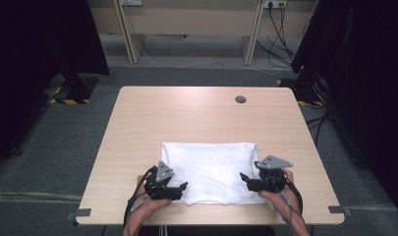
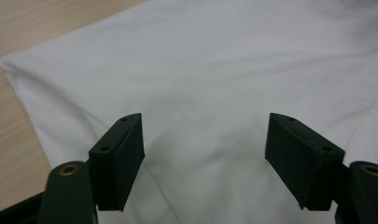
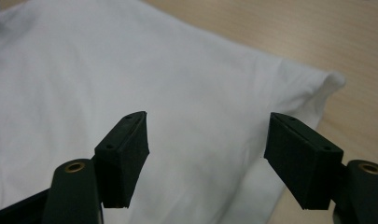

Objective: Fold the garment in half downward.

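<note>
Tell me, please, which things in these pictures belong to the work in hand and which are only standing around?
In use:
- folded white cloth
- left gripper, jaws open at the cloth's near left corner
- right gripper, jaws open at its near right edge

Just there:
- table with its cable hole
- wooden desk behind

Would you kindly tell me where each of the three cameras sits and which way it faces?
High view: above the near edge, looking forward and down on the table; forearms, left tongs, right tongs.
Left gripper view: on the left tongs, facing the white cloth; jaws apart, nothing between.
Right gripper view: on the right tongs, facing the cloth's corner; jaws apart.
Shared: all three show the white cloth on the table.
</note>
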Demonstrator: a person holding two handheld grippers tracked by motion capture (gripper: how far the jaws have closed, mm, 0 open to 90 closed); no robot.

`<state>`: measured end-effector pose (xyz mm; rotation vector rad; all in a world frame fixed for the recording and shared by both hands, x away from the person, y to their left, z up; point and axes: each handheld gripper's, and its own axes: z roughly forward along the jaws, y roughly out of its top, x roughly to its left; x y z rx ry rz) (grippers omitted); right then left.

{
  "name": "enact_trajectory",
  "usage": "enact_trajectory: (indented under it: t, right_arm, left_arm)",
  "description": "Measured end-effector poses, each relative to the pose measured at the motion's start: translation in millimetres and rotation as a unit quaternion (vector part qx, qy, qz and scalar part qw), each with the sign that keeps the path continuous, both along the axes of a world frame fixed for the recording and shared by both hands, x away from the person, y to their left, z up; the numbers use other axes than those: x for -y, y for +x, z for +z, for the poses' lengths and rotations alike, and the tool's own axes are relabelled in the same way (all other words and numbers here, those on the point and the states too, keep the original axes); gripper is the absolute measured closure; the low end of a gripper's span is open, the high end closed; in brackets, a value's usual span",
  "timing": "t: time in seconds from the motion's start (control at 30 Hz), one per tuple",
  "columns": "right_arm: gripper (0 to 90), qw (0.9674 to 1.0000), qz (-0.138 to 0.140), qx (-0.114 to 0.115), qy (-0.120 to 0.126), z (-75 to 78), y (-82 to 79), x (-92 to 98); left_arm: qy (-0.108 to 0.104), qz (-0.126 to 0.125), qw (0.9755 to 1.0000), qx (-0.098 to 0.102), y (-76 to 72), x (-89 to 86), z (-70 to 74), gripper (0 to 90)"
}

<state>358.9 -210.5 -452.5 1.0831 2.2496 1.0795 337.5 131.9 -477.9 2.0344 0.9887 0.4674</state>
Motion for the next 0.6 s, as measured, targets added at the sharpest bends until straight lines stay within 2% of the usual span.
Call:
enact_trajectory:
  t: [0.07, 0.13, 0.27, 0.33, 0.4, 0.43, 0.53, 0.6]
  right_arm:
    - [28.9, 1.0000, 0.002, 0.000, 0.003, 3.4, 17.6, -5.6]
    - [27.6, 0.9999, -0.002, -0.012, 0.005, 2.4, 34.9, -10.5]
    - [27.8, 0.9989, -0.015, -0.041, -0.017, -10.0, 61.3, -14.4]
    - [29.4, 0.9979, -0.030, -0.052, -0.023, -18.4, 69.0, -10.4]
    - [31.8, 0.9983, -0.034, -0.046, -0.010, -23.1, 72.2, -3.8]
    - [32.0, 0.9980, -0.037, -0.050, -0.006, -22.1, 72.8, -2.1]
    - [27.0, 0.9968, -0.052, -0.055, -0.025, -15.8, 73.3, -2.4]
    - [25.0, 0.9973, -0.060, -0.042, -0.010, -10.3, 73.8, -2.8]
  left_arm:
    - [0.013, 0.003, 0.9999, 0.003, 9.7, 3.0, 1.9, 26.6]
    - [0.012, 0.004, 0.9999, 0.005, 19.9, 4.8, 1.5, 26.6]
    - [0.021, 0.005, 0.9998, -0.002, 33.7, 5.7, -3.0, 27.2]
    - [0.020, 0.008, 0.9997, -0.013, 37.8, 3.7, -7.2, 28.6]
    - [0.009, 0.008, 0.9998, -0.013, 38.6, 1.3, -9.5, 29.1]
    - [0.009, 0.007, 0.9999, -0.012, 38.5, 0.9, -9.8, 29.1]
    - [0.015, 0.008, 0.9998, -0.010, 38.8, 2.7, -8.3, 28.9]
    - [0.009, 0.009, 0.9999, -0.003, 40.4, 3.3, -6.1, 27.3]
